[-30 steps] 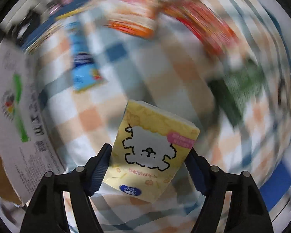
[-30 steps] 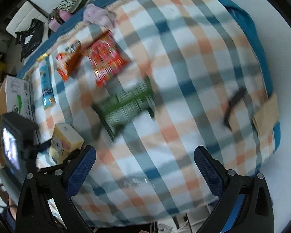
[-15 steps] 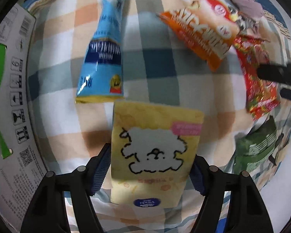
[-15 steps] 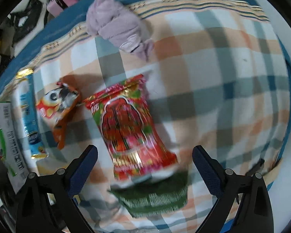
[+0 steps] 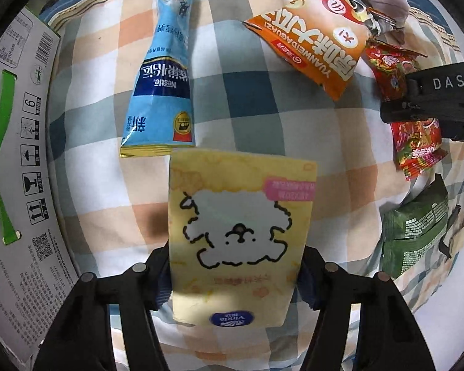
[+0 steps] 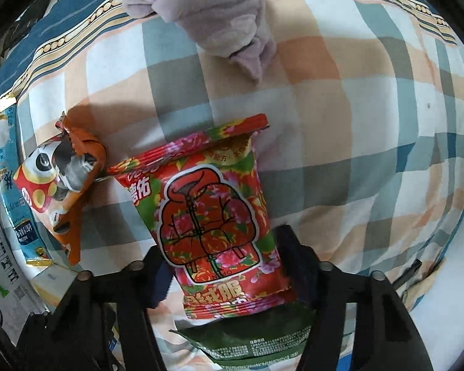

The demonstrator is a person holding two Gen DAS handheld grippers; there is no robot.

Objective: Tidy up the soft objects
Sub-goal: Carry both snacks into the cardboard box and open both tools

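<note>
My left gripper (image 5: 235, 278) is shut on a yellow tissue pack (image 5: 241, 232) with a white dog drawing, held over the checked cloth (image 5: 232, 99). My right gripper (image 6: 222, 266) stands open around the lower half of a red flowered packet (image 6: 210, 213); whether the fingers touch it I cannot tell. That packet also shows in the left wrist view (image 5: 414, 142), partly behind the right gripper's body (image 5: 433, 99). A green packet (image 6: 250, 343) lies under the right gripper and at the right in the left wrist view (image 5: 414, 232).
A blue Nestle packet (image 5: 164, 77) and an orange snack bag (image 5: 318, 37) lie on the cloth beyond the tissue pack. A lilac cloth bundle (image 6: 207, 9) lies at the far edge. A white cardboard box (image 5: 15, 154) stands at the left.
The left gripper carried the tissue pack forward towards the blue and orange packets. The right gripper swept across the cloth to the red packet and came down around it.
</note>
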